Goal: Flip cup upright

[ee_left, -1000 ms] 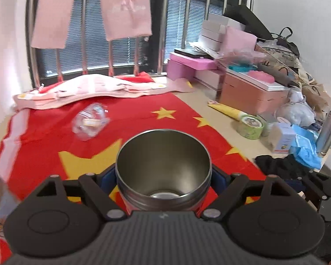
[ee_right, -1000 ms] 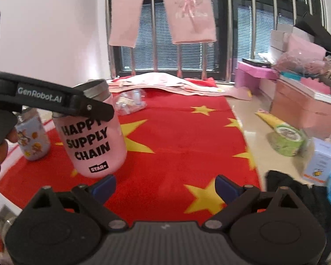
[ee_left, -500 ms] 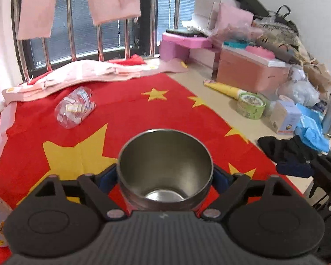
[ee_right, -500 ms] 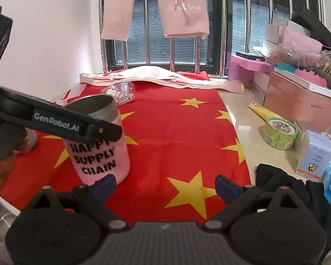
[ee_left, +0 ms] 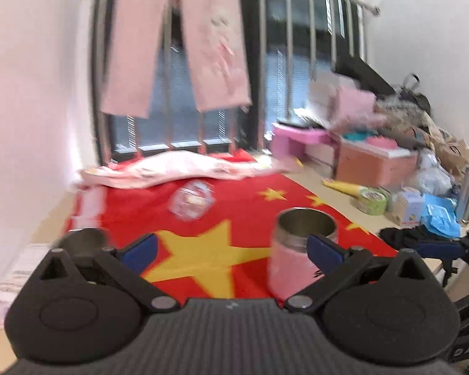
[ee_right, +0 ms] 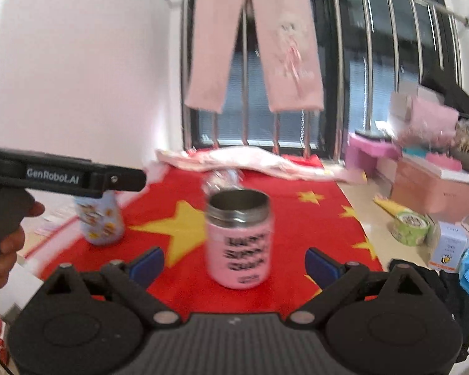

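Lettering on the pink cup (ee_right: 239, 243) blurred, unreadable. Left gripper (ee_right: 125, 181) cut off at frame edge; fingertip spacing indeterminate there.

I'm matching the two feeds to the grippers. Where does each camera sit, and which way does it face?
Left wrist: on the left gripper, facing the window; its open fingers show, the pink cup upright at right.
Right wrist: on the right gripper, facing the same way; open fingers frame the cup; left gripper at left.
Shared: cup, red flag cloth.
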Demonstrator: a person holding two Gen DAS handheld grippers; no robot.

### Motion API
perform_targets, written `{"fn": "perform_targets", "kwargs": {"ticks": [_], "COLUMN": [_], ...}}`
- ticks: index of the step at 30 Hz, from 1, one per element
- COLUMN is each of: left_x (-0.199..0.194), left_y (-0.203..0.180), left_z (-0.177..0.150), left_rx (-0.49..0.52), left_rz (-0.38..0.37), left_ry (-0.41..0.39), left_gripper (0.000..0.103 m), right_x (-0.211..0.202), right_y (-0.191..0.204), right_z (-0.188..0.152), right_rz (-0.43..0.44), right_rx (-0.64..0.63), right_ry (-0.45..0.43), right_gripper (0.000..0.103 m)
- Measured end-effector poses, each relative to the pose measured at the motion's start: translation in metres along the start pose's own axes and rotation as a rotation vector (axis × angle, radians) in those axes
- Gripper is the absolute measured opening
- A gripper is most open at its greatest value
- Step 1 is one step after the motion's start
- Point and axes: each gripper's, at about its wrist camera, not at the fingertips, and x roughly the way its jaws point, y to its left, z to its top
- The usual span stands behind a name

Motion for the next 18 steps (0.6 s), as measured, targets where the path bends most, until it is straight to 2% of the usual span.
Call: {"fn": "perform_targets", "kwargs": {"ticks": [8, 11, 14, 18], "left_x": [-0.092, -0.121, -0.143, -0.152], "left_y": [0.030, 0.036, 0.040, 0.044], "left_z": [-0.033, -0.046, -0.057, -0.069], "left_rx": [-0.042, -0.066, -0.095, -0.106], "left_rz": [0.098, 0.121, 0.136, 0.157], "left_ry": [-0.085, -0.097, -0.128, -0.142], "left_gripper": [0.103, 0.103, 0.103, 0.103], "right_x": [-0.058, -0.078, -0.094, -0.100], "right_y": [0.062, 0.075, 0.083, 0.088], "right_z": [-0.015, -0.019, -0.022, -0.022], "right_rz": [-0.016, -0.030, -0.043, -0.036], "right_rx": [-0.013, -0.010, -0.007, -0.017], "right_ry": [-0.120, -0.159, -0.199, -0.215], "right_gripper": [0.098, 0.102, 0.103, 0.103]}}
